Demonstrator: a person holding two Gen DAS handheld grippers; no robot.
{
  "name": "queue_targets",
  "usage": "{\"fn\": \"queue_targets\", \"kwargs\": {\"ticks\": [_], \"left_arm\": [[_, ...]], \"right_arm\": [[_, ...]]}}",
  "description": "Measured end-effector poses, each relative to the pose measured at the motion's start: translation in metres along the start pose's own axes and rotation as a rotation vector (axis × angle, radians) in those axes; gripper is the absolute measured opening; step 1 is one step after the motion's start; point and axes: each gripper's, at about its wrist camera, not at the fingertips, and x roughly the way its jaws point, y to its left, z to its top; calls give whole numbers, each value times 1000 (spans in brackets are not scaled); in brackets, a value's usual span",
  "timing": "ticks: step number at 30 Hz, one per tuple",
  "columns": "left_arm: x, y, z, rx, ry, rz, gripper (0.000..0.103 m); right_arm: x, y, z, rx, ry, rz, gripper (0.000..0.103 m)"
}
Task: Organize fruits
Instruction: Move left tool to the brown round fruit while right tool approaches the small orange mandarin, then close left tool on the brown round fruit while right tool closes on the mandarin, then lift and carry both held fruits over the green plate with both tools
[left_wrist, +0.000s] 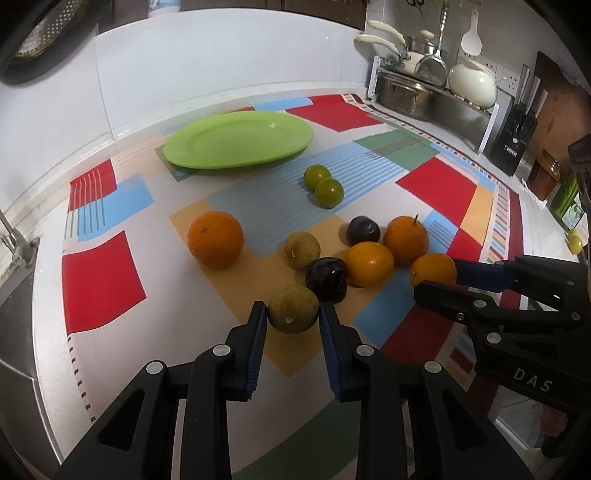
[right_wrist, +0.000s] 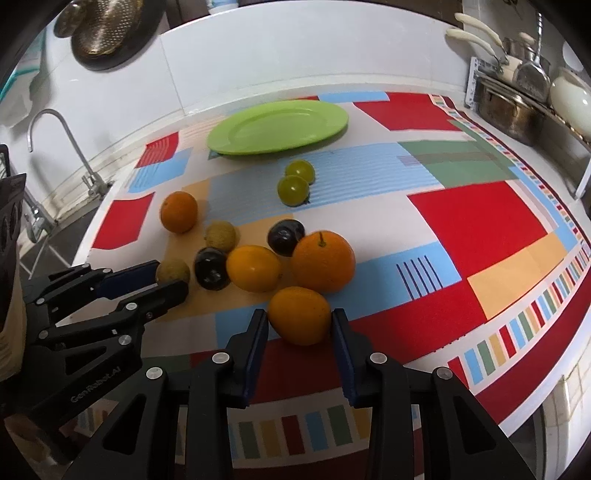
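A green plate (left_wrist: 238, 140) (right_wrist: 277, 127) lies empty at the back of a patterned mat. Fruits lie in front of it: two green ones (left_wrist: 323, 184), oranges (left_wrist: 215, 239), dark plums (left_wrist: 327, 279) and brown round fruits (left_wrist: 301, 249). My left gripper (left_wrist: 293, 314) (right_wrist: 162, 275) has its fingers against both sides of a brown fruit (left_wrist: 293, 308) (right_wrist: 173, 270) on the mat. My right gripper (right_wrist: 299, 321) (left_wrist: 436, 275) has its fingers against both sides of a small orange (right_wrist: 299, 314) (left_wrist: 433, 269) on the mat.
A sink with a tap (right_wrist: 55, 147) is at the left. A dish rack with pots (left_wrist: 424, 81) and a knife block (left_wrist: 515, 136) stand at the back right. A white tiled wall (left_wrist: 221, 66) runs behind the plate.
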Motion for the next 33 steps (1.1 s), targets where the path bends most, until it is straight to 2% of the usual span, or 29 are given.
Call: {"fn": "queue_targets", "kwargs": {"ticks": [11,26,33], "left_arm": [[-32,-5,9,-60,-80,59,29],[-57,-27,38,-198,-169,185,29],[-58,-35,56,-232,-200,211,29]], "right_arm": [[-24,4,15,-77,-68,42,36],[-43,-14,58,-224,-132,195,36],[-44,-25,78,-256,-143,251,36]]}}
